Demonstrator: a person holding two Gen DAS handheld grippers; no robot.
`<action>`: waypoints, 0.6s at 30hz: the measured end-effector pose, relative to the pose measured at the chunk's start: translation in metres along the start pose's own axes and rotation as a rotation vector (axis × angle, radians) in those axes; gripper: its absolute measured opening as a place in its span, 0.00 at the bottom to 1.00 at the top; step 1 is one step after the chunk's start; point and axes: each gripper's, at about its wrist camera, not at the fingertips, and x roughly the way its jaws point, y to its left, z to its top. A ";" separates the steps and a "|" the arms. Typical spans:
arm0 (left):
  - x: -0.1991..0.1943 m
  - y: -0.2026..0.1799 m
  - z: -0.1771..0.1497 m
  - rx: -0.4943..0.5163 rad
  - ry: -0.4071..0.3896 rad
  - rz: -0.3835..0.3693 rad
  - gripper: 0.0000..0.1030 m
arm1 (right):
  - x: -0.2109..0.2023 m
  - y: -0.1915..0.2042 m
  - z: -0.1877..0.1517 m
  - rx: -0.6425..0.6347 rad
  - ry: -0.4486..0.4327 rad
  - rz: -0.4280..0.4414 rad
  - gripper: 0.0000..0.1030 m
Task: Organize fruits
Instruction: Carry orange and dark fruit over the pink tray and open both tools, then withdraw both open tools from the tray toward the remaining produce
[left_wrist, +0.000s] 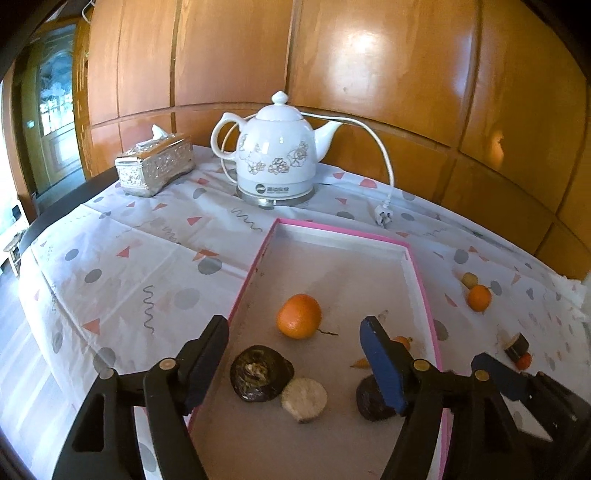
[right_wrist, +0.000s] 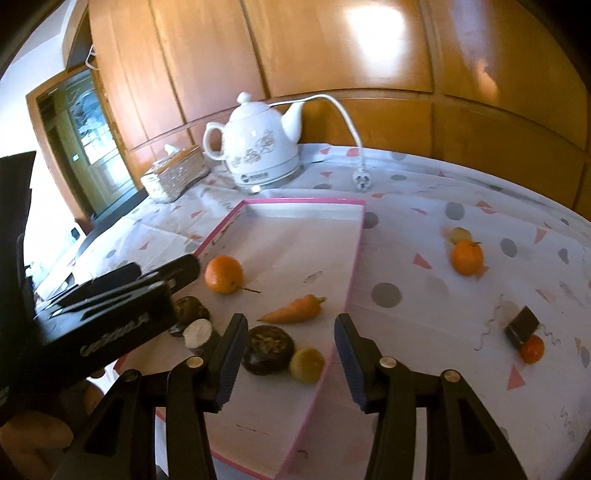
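**Fruits half gathered in the pink tray**

The pink-rimmed tray (right_wrist: 354, 236) serves as the collecting place, so most pieces already lie inside it: an orange (right_wrist: 223, 274) at centre left of the right wrist view, a carrot (right_wrist: 293, 312) in the middle, two dark round pieces (right_wrist: 269, 349), a pale cut piece (right_wrist: 197, 332) and a yellow fruit (right_wrist: 306, 364) at the lower centre. On the tablecloth (right_wrist: 424, 221), at the right of the frame, a second orange (right_wrist: 467, 257) and a small orange fruit (right_wrist: 532, 349) beside a dark block (right_wrist: 521, 325) remain outside; probably they come next.

The right gripper (right_wrist: 291, 363) hangs low over the near tray edge, its jaws spread wide and empty. The left gripper (left_wrist: 295, 358) points into the tray from the lower frame, also spread apart, holding nothing.
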 end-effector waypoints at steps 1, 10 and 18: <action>-0.001 -0.002 -0.001 0.006 -0.001 -0.002 0.72 | -0.001 -0.003 0.000 0.007 -0.002 -0.004 0.48; -0.013 -0.025 -0.008 0.069 -0.011 -0.022 0.72 | -0.014 -0.032 -0.005 0.071 -0.027 -0.049 0.48; -0.016 -0.048 -0.015 0.123 0.001 -0.058 0.72 | -0.023 -0.063 -0.010 0.147 -0.041 -0.106 0.48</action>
